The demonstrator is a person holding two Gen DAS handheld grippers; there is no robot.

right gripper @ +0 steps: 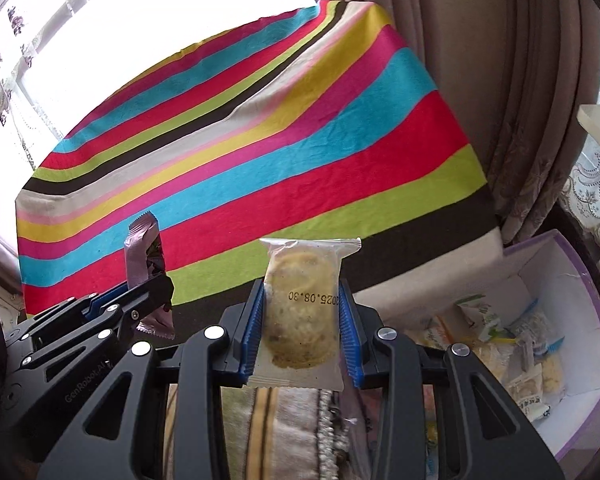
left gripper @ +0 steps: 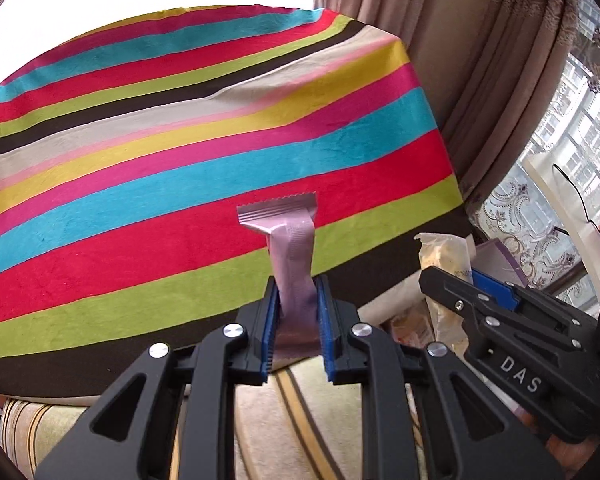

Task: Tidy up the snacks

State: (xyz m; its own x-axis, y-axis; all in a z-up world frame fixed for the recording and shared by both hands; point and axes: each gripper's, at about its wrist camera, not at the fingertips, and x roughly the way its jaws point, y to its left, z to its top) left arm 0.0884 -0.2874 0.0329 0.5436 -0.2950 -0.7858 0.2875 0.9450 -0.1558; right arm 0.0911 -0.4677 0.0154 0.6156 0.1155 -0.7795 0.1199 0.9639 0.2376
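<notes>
My left gripper (left gripper: 296, 308) is shut on a slim pink foil snack packet (left gripper: 290, 252) that stands upright between its blue pads, over the near edge of the striped table. My right gripper (right gripper: 302, 320) is shut on a clear-wrapped round biscuit (right gripper: 302, 304) with a printed date. Each gripper shows in the other's view: the right gripper (left gripper: 460, 288) with its yellowish biscuit pack (left gripper: 444, 256) at the right, the left gripper (right gripper: 156, 300) with the pink packet (right gripper: 144, 256) at the left. Both hang side by side at the table's front edge.
A striped multicoloured cloth (right gripper: 260, 160) covers the table. A purple-edged white box (right gripper: 560, 276) holding several wrapped snacks sits low at the right. Beige curtains (right gripper: 500, 80) hang right of the table. A striped cushion or sofa (left gripper: 300, 400) lies below the grippers.
</notes>
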